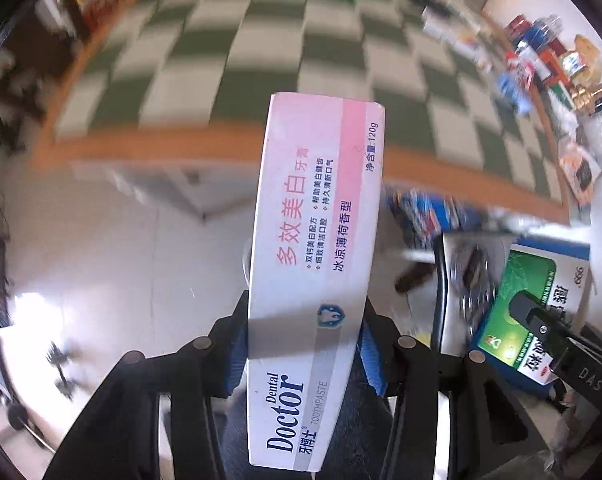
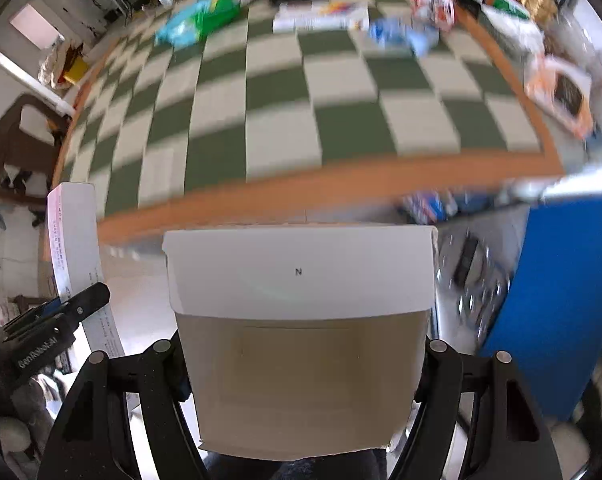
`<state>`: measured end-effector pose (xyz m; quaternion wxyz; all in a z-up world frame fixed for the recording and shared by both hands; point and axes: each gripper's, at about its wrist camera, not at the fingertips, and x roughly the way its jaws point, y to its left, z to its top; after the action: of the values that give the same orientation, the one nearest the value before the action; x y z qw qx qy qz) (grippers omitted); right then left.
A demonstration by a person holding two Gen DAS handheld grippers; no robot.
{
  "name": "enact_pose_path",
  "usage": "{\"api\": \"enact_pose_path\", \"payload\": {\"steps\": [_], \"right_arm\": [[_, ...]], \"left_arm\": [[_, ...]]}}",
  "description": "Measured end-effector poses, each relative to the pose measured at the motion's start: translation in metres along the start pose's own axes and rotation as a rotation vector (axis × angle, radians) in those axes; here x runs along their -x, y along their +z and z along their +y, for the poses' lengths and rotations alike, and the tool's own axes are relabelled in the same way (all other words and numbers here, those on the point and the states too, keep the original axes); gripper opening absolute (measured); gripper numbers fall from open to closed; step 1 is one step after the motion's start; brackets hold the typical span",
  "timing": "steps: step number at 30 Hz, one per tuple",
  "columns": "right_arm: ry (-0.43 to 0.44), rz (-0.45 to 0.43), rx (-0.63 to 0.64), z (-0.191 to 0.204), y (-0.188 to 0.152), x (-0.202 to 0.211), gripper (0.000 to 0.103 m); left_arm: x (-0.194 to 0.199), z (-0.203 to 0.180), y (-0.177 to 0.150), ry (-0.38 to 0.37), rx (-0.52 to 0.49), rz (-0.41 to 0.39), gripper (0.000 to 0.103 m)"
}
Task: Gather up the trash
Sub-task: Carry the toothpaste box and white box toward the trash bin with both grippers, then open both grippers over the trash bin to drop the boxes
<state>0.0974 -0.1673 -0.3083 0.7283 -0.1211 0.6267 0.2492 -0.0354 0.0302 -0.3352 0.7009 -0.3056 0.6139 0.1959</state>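
Left wrist view shows the left gripper point(image 1: 305, 344) clenched on a pink-and-white toothpaste box point(image 1: 317, 240), which sticks out lengthwise past the blue-padded fingers, likely grabbed near one end so it can be carried and dropped easily. Beyond it lies the checkered mat point(image 1: 261, 60), the landmark here, with its orange border running just behind the box's far end. Past the mat's right edge, a metal bin point(image 1: 461, 280) stands on the pale floor, and that is probably where the trash is headed. Beside the bin, the right gripper point(image 2: 301, 360) holds a green-faced carton point(image 1: 525, 300); its own camera shows only the carton's plain white and brown back point(image 2: 301, 320), seated between the two fingers, which press on its sides. More packets and boxes sit scattered along the mat's far edge point(image 2: 321, 16) and right border, yet to be gathered. Both boxes hang over the bare floor off the mat's near border, so I judge they are being carried towards the bin.
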Motion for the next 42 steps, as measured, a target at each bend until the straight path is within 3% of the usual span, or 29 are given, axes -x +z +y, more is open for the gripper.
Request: {"api": "enact_pose_path", "payload": {"steps": [4,7,12,17,18,20,21,23,28,30,33,36,42], "right_arm": [[0.031,0.077,-0.046,-0.008,-0.043,-0.045,0.076],[0.057,0.135,-0.097,-0.022,-0.062,-0.107,0.076],[0.092,0.197,-0.164,-0.043,-0.065,-0.230,0.076],[0.157,0.241,-0.180,-0.046,-0.054,-0.347,0.078],[0.173,0.254,-0.173,-0.045,-0.053,-0.371,0.078],[0.185,0.284,-0.153,-0.044,-0.051,-0.410,0.081],[0.186,0.303,-0.147,-0.043,-0.051,-0.431,0.087],[0.180,0.323,-0.141,-0.041,-0.052,-0.457,0.103],[0.141,0.309,-0.123,-0.041,-0.057,-0.478,0.103],[0.078,0.302,-0.100,-0.039,-0.059,-0.475,0.103],[-0.052,0.293,-0.049,-0.032,-0.063,-0.466,0.103],[-0.125,0.280,-0.019,-0.032,-0.063,-0.457,0.103],[-0.137,0.268,0.004,-0.025,-0.064,-0.419,0.103]], "left_arm": [[-0.066,0.024,-0.016,-0.060,0.060,0.115,0.044],[-0.129,0.039,-0.010,-0.091,0.109,0.161,0.044],[-0.248,0.051,0.020,-0.115,0.126,0.221,0.045],[-0.339,0.057,0.037,-0.146,0.095,0.267,0.047],[-0.355,0.057,0.041,-0.140,0.076,0.268,0.058],[-0.370,0.062,0.042,-0.110,0.057,0.251,0.083],[-0.377,0.065,0.043,-0.095,0.055,0.235,0.091],[-0.384,0.072,0.041,-0.067,0.057,0.223,0.098],[-0.378,0.085,0.031,0.040,0.044,0.158,0.100],[-0.368,0.086,0.023,0.124,0.009,0.100,0.100],[-0.360,0.083,0.015,0.202,-0.017,0.081,0.100],[-0.349,0.081,0.003,0.194,-0.010,0.100,0.100],[-0.317,0.066,-0.009,0.188,0.011,0.092,0.100]]}}
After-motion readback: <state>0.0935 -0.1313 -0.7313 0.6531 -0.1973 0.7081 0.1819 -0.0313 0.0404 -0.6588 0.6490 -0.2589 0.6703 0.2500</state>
